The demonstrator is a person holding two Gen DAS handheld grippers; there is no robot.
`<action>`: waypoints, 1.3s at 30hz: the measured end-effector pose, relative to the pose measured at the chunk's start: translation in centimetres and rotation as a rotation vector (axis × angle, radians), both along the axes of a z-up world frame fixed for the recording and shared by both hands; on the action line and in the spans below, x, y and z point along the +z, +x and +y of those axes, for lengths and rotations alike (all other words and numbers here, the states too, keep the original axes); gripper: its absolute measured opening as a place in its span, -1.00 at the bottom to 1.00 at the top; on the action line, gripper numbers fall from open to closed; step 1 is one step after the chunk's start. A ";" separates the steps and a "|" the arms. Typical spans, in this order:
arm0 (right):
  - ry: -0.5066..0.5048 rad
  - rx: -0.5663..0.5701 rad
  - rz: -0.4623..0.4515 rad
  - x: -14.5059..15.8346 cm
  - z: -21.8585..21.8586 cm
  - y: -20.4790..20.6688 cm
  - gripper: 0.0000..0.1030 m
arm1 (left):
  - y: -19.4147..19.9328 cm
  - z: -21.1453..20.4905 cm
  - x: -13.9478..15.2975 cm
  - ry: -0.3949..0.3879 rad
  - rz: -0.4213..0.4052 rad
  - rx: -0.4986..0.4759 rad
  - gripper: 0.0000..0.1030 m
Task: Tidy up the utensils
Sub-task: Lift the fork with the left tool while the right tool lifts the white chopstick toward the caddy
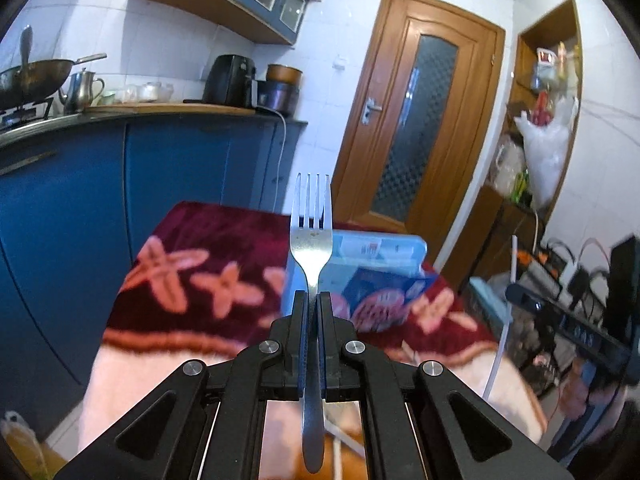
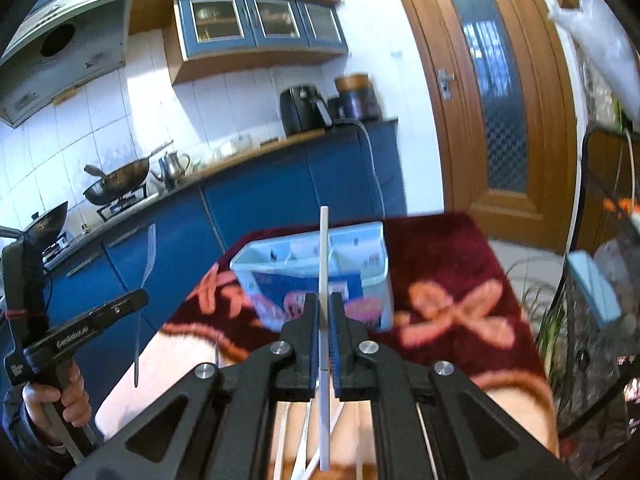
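Carrying is the step in hand: the left gripper (image 1: 313, 300) pinches a fork (image 1: 311, 240), tines beyond its fingertips, the right gripper (image 2: 325, 304) clamps a white chopstick (image 2: 324, 256), and the blue organizer tray (image 2: 376, 240) ahead calls for lowering each into a compartment.

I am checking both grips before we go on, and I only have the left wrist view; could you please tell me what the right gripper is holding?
Observer: The right gripper is shut on a thin white stick, seemingly a chopstick.
Operator: Thank you. Can you see inside the blue utensil box?
Observer: Yes, the utensil box is open-topped with several compartments.
Operator: Is my gripper visible from there?
Observer: Yes, the left gripper shows at the left, its fork seen edge-on.
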State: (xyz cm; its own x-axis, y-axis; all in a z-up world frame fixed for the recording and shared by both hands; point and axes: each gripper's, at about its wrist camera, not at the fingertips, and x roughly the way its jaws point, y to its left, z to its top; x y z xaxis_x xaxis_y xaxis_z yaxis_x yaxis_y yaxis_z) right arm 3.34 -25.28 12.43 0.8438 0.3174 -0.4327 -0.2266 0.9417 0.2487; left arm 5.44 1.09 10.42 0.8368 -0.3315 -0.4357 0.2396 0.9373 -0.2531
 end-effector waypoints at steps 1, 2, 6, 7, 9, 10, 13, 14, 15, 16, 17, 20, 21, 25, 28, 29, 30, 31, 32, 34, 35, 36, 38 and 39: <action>-0.003 -0.007 -0.020 0.3 -0.1 0.2 -0.88 | 0.8 -0.2 0.4 -0.012 -0.008 0.004 -0.93; -0.005 -0.011 -0.033 0.5 -0.1 0.4 -0.88 | 1.4 -0.5 0.7 -0.021 -0.016 0.007 -0.93; 0.010 -0.027 -0.074 1.4 -0.6 2.1 -0.88 | 3.5 -1.6 1.6 -0.028 -0.056 0.028 -0.93; 0.013 -0.031 -0.081 1.6 -0.7 2.5 -0.88 | 4.1 -1.9 1.8 -0.025 -0.064 0.037 -0.93; 0.014 -0.039 -0.100 2.2 -0.9 3.4 -0.88 | 5.4 -2.5 2.4 -0.027 -0.087 0.044 -0.93; 0.011 -0.044 -0.110 2.5 -1.0 3.9 -0.88 | 5.9 -2.6 2.6 -0.029 -0.098 0.046 -0.93; 0.006 -0.052 -0.140 3.3 -1.0 5.1 -0.88 | 7.5 -3.2 3.3 -0.022 -0.150 0.060 -0.93; 0.003 -0.057 -0.156 3.6 -1.0 5.7 -0.88 | 8.0 -3.3 3.5 -0.020 -0.162 0.066 -0.93; 0.001 -0.062 -0.167 3.8 -1.0 6.1 -0.88 | 8.5 -3.4 3.7 -0.023 -0.178 0.074 -0.93; 0.002 -0.067 -0.177 4.0 -1.0 6.4 -0.88 | 9.1 -3.6 3.8 -0.030 -0.190 0.078 -0.93; 0.005 -0.071 -0.188 4.2 -1.0 6.8 -0.88 | 9.6 -3.7 3.8 -0.041 -0.200 0.079 -0.93; 0.014 -0.072 -0.216 4.5 -0.6 8.5 -0.88 | 11.0 -4.0 3.4 -0.060 -0.230 0.088 -0.93; 0.014 -0.072 -0.225 4.4 -0.4 8.8 -0.88 | 11.4 -4.2 3.1 -0.059 -0.240 0.092 -0.93; -0.029 -0.097 -0.258 4.0 0.5 10.9 -0.88 | 12.9 -5.0 1.8 -0.036 -0.273 0.125 -0.93; -0.053 -0.103 -0.264 3.2 0.9 12.3 -0.88 | 13.7 -5.3 0.7 -0.025 -0.285 0.150 -0.93; -0.057 -0.104 -0.261 3.0 0.9 12.6 -0.88 | 13.9 -5.3 0.4 -0.021 -0.287 0.156 -0.93; -0.061 -0.103 -0.258 2.6 0.8 12.9 -0.88 | 14.0 -5.4 -0.1 -0.015 -0.287 0.160 -0.93; -0.066 -0.101 -0.254 2.1 0.8 13.2 -0.88 | 14.2 -5.5 -0.6 -0.007 -0.283 0.163 -0.93; -0.072 -0.100 -0.247 1.5 0.9 13.5 -0.88 | 14.3 -5.5 -1.0 0.001 -0.279 0.163 -0.93; -0.077 -0.093 -0.233 0.7 0.9 14.0 -0.88 | 14.6 -5.7 -1.7 0.017 -0.266 0.160 -0.93; -0.078 -0.092 -0.220 0.3 0.9 14.3 -0.88 | 14.8 -5.8 -2.1 0.023 -0.254 0.158 -0.93; -0.076 -0.090 -0.207 -0.2 0.9 14.5 -0.87 | 14.9 -5.8 -2.5 0.023 -0.240 0.154 -0.93; -0.072 -0.082 -0.184 -1.0 0.7 14.6 -0.88 | 15.0 -5.9 -2.9 0.022 -0.208 0.136 -0.93; -0.073 -0.077 -0.173 -1.3 0.6 14.6 -0.88 | 14.9 -5.9 -3.0 0.021 -0.200 0.126 -0.93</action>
